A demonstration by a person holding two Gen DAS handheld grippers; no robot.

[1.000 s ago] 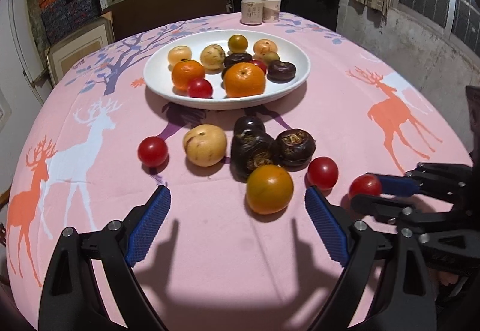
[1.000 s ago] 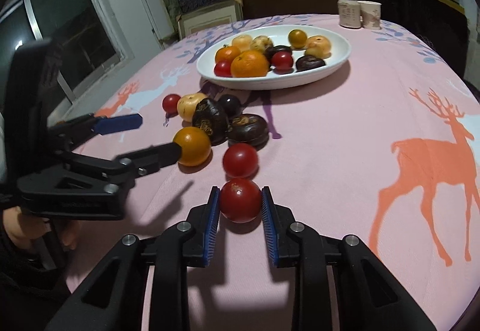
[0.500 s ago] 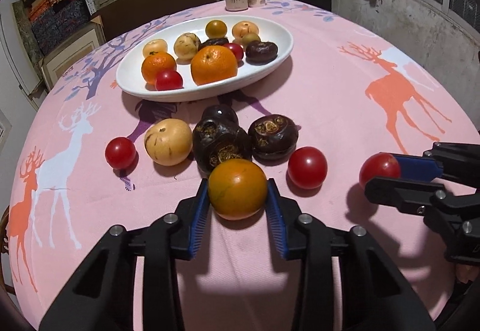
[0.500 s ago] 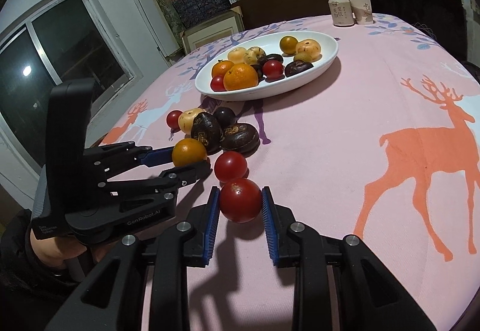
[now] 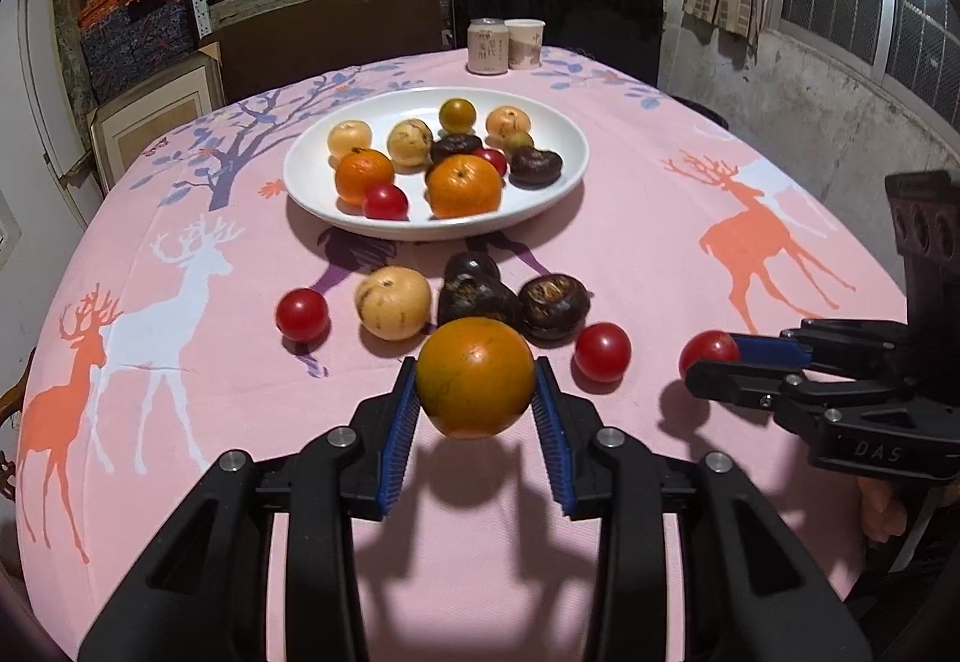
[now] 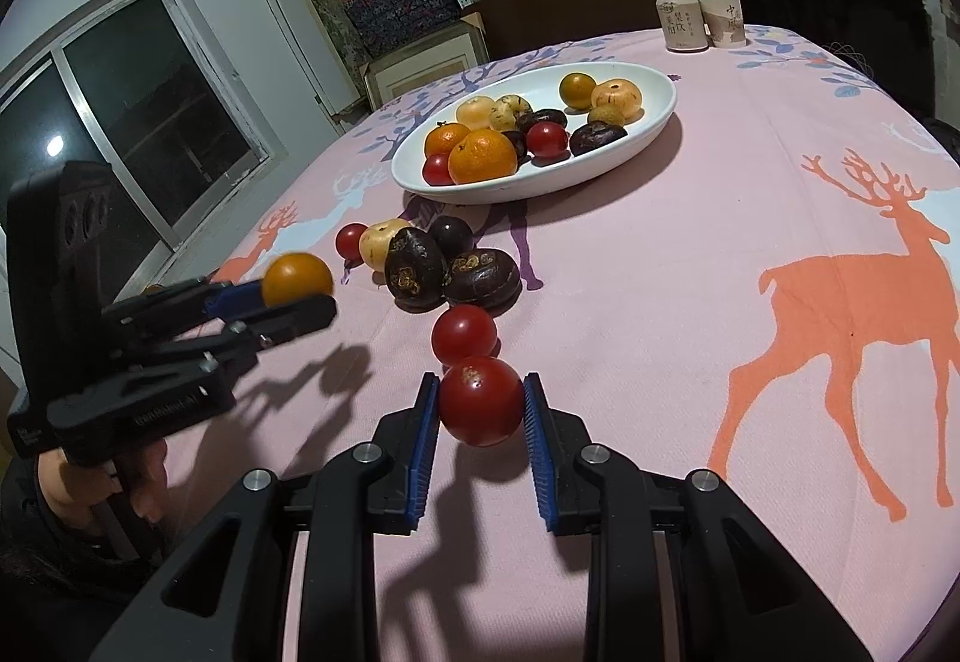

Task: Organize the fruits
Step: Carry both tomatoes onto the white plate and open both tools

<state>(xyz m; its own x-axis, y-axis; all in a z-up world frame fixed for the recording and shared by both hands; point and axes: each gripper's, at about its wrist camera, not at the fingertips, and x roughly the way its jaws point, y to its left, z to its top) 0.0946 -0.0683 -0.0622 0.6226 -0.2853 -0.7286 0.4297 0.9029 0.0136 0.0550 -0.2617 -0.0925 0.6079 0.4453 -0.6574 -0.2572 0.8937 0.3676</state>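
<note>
A: What is each tool holding?

B: The left tool (image 5: 475,410) is closed on an orange fruit (image 5: 475,377), blue pads pressed to both sides, lifted clear of the tabletop (image 5: 630,254) with its shadow below. The right tool (image 6: 480,422) is closed narrower, on a red tomato (image 6: 480,401), also raised slightly.

A: Where is the plate?

B: The white plate (image 5: 312,182) sits at 12 o'clock from the left tool, toward the far side of the tabletop. From the right tool it lies at about 12 to 1 o'clock.

A: Is there room to move?

B: Bare pink cloth stretches to 3 o'clock of the plate, over an orange deer print. Between the tools and the plate lies a cluster of loose fruit. A can (image 5: 487,45) and a cup (image 5: 525,42) stand at the far edge, behind the plate.

A: How many loose fruits remain?

B: Six on the cloth: two tomatoes (image 5: 302,314), one pale round fruit (image 5: 393,303), and three dark wrinkled fruits (image 5: 553,305), touching one another.

A: And in the plate?

B: Two oranges (image 5: 464,185), two tomatoes, a few pale or yellowish fruits, and at least two dark ones. The pile overlaps, so an exact count is unclear.
</note>
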